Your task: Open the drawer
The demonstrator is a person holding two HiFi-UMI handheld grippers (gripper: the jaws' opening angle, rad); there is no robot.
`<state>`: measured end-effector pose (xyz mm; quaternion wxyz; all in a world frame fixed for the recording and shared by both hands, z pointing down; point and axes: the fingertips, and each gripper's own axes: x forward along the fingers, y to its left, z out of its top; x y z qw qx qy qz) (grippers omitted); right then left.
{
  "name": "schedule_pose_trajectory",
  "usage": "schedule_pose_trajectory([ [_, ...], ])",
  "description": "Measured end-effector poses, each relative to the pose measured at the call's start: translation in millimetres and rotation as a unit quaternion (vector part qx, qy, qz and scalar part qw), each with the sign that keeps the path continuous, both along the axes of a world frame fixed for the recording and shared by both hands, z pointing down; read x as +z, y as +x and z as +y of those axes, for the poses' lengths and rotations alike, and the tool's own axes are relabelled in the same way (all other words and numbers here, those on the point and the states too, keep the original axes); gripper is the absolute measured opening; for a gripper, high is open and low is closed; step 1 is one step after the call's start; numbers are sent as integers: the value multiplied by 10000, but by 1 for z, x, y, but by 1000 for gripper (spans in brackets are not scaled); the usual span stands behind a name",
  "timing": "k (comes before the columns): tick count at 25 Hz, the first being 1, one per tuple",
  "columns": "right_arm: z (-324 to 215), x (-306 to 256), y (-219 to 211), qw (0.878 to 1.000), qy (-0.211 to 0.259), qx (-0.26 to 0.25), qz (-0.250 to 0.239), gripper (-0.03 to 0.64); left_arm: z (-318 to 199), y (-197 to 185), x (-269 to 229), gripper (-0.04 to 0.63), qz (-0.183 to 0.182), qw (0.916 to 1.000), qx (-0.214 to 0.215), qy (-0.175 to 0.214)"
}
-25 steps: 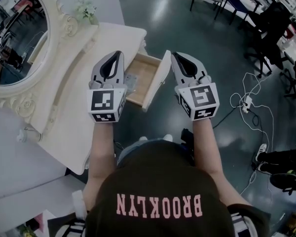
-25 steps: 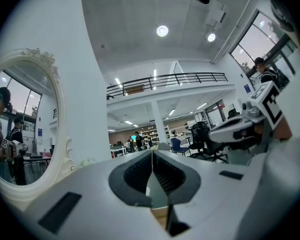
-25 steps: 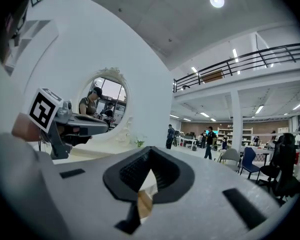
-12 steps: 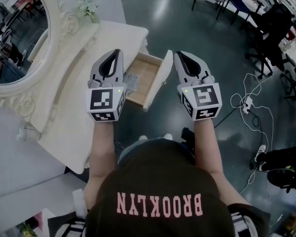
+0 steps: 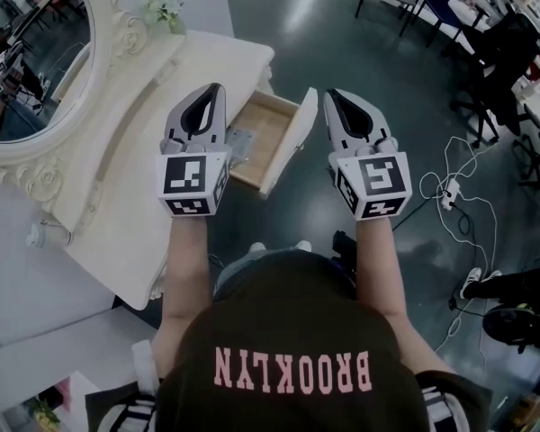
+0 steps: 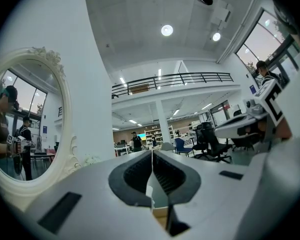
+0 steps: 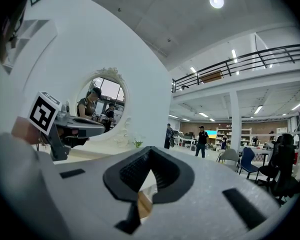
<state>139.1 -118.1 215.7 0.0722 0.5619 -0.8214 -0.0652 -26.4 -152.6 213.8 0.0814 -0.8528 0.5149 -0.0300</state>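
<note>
Tongs: left tongs closed, empty | right tongs closed, empty | drawer pulled out between them

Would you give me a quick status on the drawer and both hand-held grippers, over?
Left hand-held gripper shut, empty. Right hand-held gripper shut, empty. Drawer stands open, neither gripper touching it. Nothing blocking it.

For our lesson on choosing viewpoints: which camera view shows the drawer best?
The head view: the drawer shows from above, pulled open, with its wooden inside and white front. Each gripper view gives only a sliver of its wood, seen past the jaws.
</note>
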Motion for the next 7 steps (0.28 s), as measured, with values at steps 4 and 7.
schedule_pose_trajectory([
  [4,1,1,0,10000,0,-38,-5,-5,1,0,1,6,22,10000,-26,16],
  [7,2,-1,1,10000,2,-66,-63,-5,2,-1,1,6,23,10000,-44,11],
])
